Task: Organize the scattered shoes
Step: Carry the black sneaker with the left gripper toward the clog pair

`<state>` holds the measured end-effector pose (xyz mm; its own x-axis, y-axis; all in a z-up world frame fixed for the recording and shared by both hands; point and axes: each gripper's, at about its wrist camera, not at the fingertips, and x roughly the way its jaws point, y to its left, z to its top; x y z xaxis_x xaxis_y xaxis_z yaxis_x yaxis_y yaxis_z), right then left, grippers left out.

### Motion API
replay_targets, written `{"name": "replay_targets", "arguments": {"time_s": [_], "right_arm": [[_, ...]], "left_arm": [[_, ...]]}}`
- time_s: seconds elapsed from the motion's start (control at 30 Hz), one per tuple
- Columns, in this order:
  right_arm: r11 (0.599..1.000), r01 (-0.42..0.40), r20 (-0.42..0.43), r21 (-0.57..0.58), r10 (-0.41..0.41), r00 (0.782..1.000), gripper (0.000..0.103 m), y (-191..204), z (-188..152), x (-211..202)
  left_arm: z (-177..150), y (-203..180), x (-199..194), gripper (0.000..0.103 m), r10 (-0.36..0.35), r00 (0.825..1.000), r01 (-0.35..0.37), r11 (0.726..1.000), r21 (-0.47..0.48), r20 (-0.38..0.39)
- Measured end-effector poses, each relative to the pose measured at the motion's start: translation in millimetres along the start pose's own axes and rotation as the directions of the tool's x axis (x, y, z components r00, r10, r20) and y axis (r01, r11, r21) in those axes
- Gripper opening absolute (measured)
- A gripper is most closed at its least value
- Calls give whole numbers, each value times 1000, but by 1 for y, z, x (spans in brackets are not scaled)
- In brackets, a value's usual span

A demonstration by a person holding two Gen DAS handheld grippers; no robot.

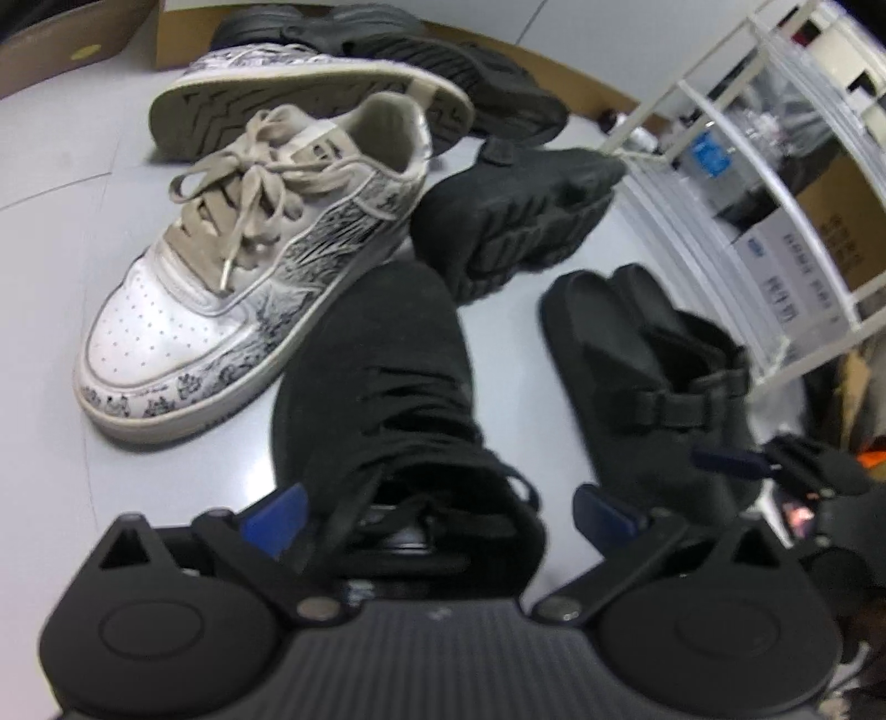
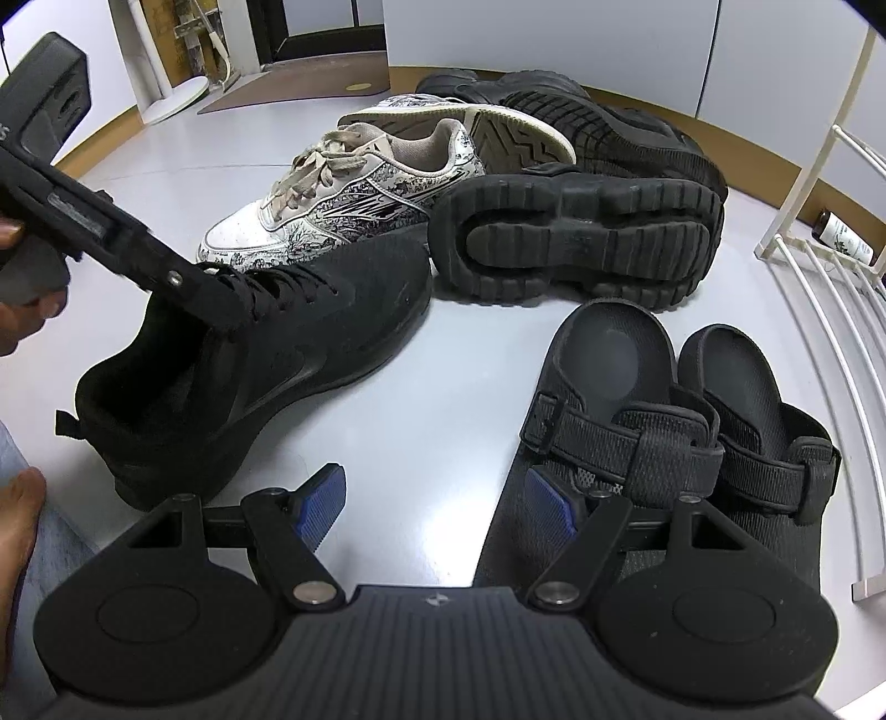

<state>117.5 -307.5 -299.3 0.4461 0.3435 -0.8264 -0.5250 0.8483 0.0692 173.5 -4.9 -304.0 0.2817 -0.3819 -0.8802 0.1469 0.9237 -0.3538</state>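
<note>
Black suede sneaker [image 1: 382, 399] stands beside the printed white sneaker [image 1: 243, 277], left gripper [image 1: 437, 509] spread wide around its collar, right gripper [image 2: 437, 498] parted over bare floor [image 2: 421, 399]

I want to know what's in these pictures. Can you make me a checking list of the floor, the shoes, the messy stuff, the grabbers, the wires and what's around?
Surface: pale grey floor.
Job's things: black sneaker upright; printed sneaker upright, its mate tipped over; chunky black shoe on its side; sandal pair side by side.
Clutter: bottle.
Grippers: left gripper open around the black sneaker's collar; right gripper open, empty.
Cables: nothing seen.
Surroundings: white rack, cardboard boxes.
</note>
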Motion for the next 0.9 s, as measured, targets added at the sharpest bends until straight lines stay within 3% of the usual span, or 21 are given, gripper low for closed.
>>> {"name": "replay_targets", "arguments": {"time_s": [0.13, 0.4, 0.9], "right_arm": [[1000, 0, -1, 3, 0, 1000, 76, 0, -1, 0], [1000, -2, -2, 9, 2, 1000, 76, -3, -2, 0], [1000, -14, 1, -13, 14, 1000, 76, 6, -3, 2]], "left_arm": [[-1, 7, 14, 101, 14, 1000, -15, 999, -45, -23], [-6, 2, 12, 81, -4, 1000, 2, 998, -59, -29], [-13, -9, 13, 78, -148, 984, 139, 986, -91, -98]]}}
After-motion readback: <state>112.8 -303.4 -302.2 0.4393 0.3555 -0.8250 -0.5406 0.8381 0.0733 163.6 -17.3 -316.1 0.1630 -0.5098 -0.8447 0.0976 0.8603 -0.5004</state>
